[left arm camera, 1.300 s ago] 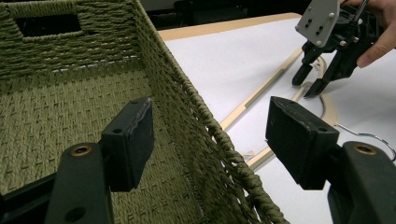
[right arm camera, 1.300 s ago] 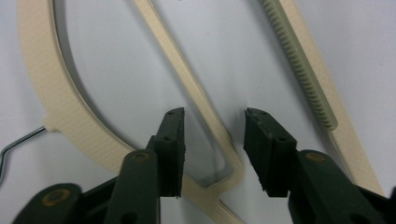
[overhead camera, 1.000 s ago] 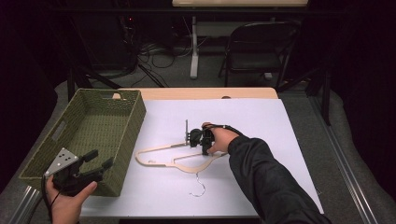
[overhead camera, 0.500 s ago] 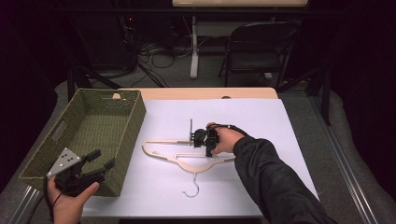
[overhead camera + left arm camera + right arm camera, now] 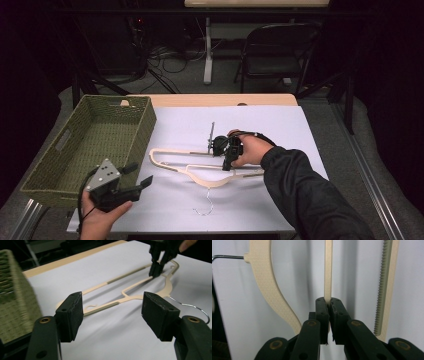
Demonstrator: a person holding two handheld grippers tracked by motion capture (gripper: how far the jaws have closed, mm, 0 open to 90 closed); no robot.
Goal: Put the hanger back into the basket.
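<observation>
**Hanger pinched on the right, free end toward my left hand**

My right gripper (image 5: 226, 159) is clamped on a thin inner bar of the cream hanger (image 5: 200, 167), near the middle of the white table (image 5: 300, 130). The hanger's long axis runs roughly left to right across the table, with its wire hook (image 5: 207, 206) pointing back toward me. Its far left tip lies just beside the green basket (image 5: 95, 135), which puts that end closest to my left gripper (image 5: 134, 181). The left one is spread wide with nothing between the pads, held low by the basket's near corner and aimed across at the hanger. I judge the coming move depends on this: the free end sits ahead of the left jaws, slightly toward the basket.

The right gripper view confirms the pads (image 5: 322, 315) squeezing the bar, with the ribbed bar (image 5: 384, 285) alongside. The left gripper view shows the hanger's near end lying between and beyond its open pads (image 5: 71, 312).
</observation>
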